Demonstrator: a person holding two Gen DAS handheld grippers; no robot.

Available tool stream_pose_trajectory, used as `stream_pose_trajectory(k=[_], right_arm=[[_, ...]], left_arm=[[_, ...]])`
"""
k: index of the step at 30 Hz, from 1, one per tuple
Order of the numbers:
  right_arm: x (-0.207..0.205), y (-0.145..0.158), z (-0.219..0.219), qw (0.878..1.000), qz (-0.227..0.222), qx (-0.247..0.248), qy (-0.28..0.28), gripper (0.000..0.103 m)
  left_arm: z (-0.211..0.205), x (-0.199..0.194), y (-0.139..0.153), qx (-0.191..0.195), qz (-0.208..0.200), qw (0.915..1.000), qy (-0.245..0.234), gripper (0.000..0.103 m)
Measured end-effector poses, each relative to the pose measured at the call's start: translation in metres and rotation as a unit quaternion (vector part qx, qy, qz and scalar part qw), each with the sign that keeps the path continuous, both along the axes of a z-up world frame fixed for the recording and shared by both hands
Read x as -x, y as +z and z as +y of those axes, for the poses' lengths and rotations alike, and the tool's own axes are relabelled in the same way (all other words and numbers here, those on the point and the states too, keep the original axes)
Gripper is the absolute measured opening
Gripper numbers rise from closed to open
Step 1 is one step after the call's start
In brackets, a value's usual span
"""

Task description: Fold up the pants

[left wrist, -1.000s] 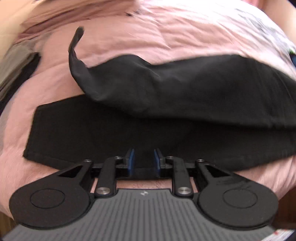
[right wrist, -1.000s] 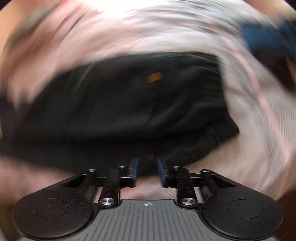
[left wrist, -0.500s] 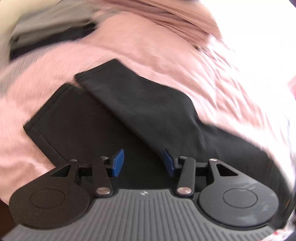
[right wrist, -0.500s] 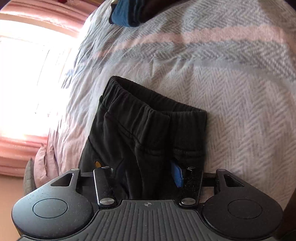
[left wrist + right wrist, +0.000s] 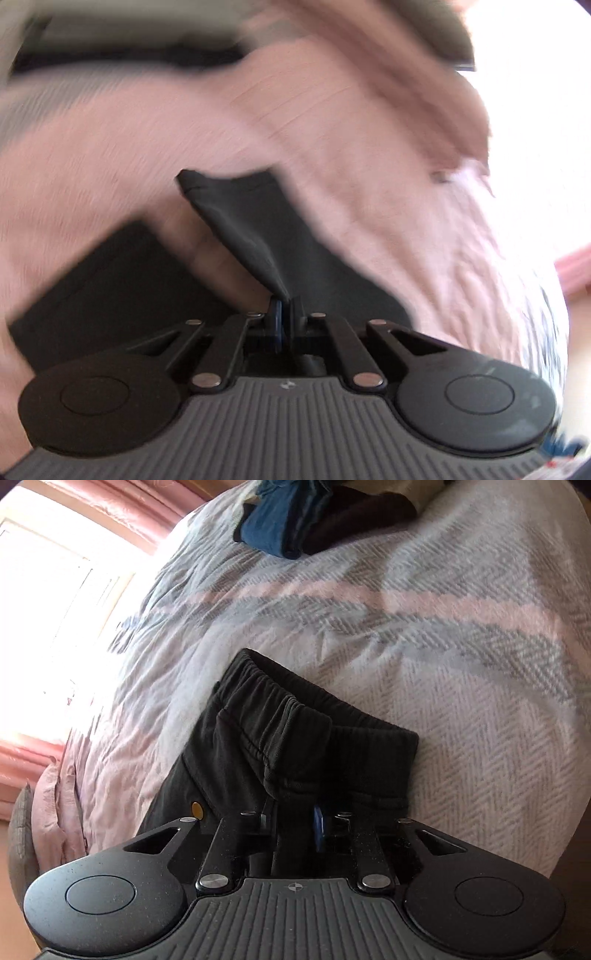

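- The black pants (image 5: 295,746) lie on a bed, on a woven bedspread (image 5: 461,709) with a herringbone weave in grey and white and a broad pink band across it.
- In the right wrist view the waist end shows: a gathered elastic waistband, puckered into fine ridges, with soft, matte, slightly fuzzy cloth below it; one layer is doubled over another, so that the band makes a rounded hump.
- A small round orange-yellow stud (image 5: 197,808) sits on the pants near the left finger of the tongs.
- The right tongs (image 5: 293,818) are closing, and a thick fold of the waist cloth fills the gap between the fingers, pressed from both sides.
- The left tongs (image 5: 284,314) are clamped together on a thin pinch of the pants leg (image 5: 240,225); the cloth rises from the tips in a taut, tapering wedge to a squared hem corner.
- That view is motion-blurred; the pink bedding (image 5: 332,129) under the leg looks finely ribbed.
- Another flat dark panel (image 5: 110,288) of the pants lies to the lower left.
- Folded blue and dark brown clothes (image 5: 295,524) are stacked at the far edge of the bed, well apart from the pants.
- Pink curtains (image 5: 122,506) hang by the bright window.
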State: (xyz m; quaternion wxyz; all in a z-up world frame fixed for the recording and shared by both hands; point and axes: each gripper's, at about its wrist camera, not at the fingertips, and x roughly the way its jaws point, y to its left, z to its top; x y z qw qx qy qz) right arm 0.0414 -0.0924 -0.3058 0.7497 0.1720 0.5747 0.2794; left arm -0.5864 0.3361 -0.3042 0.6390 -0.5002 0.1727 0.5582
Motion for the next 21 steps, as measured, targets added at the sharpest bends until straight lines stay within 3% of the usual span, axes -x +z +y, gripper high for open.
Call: stream_pose_trajectory(k=[3, 6, 8, 11, 13, 15, 17, 21], right_arm=[[0.002, 0.03, -0.01, 0.999, -0.027, -0.038, 0.003, 0.012], [0.009, 0.044, -0.034, 0.998, -0.036, -0.057, -0.004, 0.011], [0.015, 0.035, -0.048, 0.999, -0.028, -0.04, 0.005, 0.011], [0.02, -0.004, -0.053, 1.0, -0.001, 0.02, 0.023, 0.012], [0.018, -0.024, -0.054, 0.999, 0.014, 0.027, 0.016, 0.012], [0.015, -0.028, -0.052, 1.0, 0.017, 0.012, 0.007, 0.012], [0.011, -0.023, -0.046, 1.0, 0.011, 0.011, 0.015, 0.012], [0.008, 0.004, -0.041, 0.998, -0.025, -0.021, 0.045, 0.012]], left_arm=[[-0.019, -0.002, 0.051, -0.093, -0.001, 0.9945, -0.049, 0.001], [-0.061, 0.015, 0.078, -0.141, 0.019, 0.9879, -0.063, 0.003], [-0.09, 0.031, 0.063, -0.117, 0.039, 0.9912, -0.048, 0.003], [-0.116, 0.049, 0.003, -0.025, 0.055, 0.9981, -0.012, 0.003], [-0.122, 0.061, -0.033, 0.024, 0.038, 0.9985, 0.032, 0.006], [-0.126, 0.073, -0.047, 0.028, -0.006, 0.9967, 0.075, 0.006], [-0.126, 0.077, -0.048, 0.027, -0.018, 0.9947, 0.097, 0.005], [-0.12, 0.07, -0.034, 0.013, 0.033, 0.998, 0.052, 0.002]])
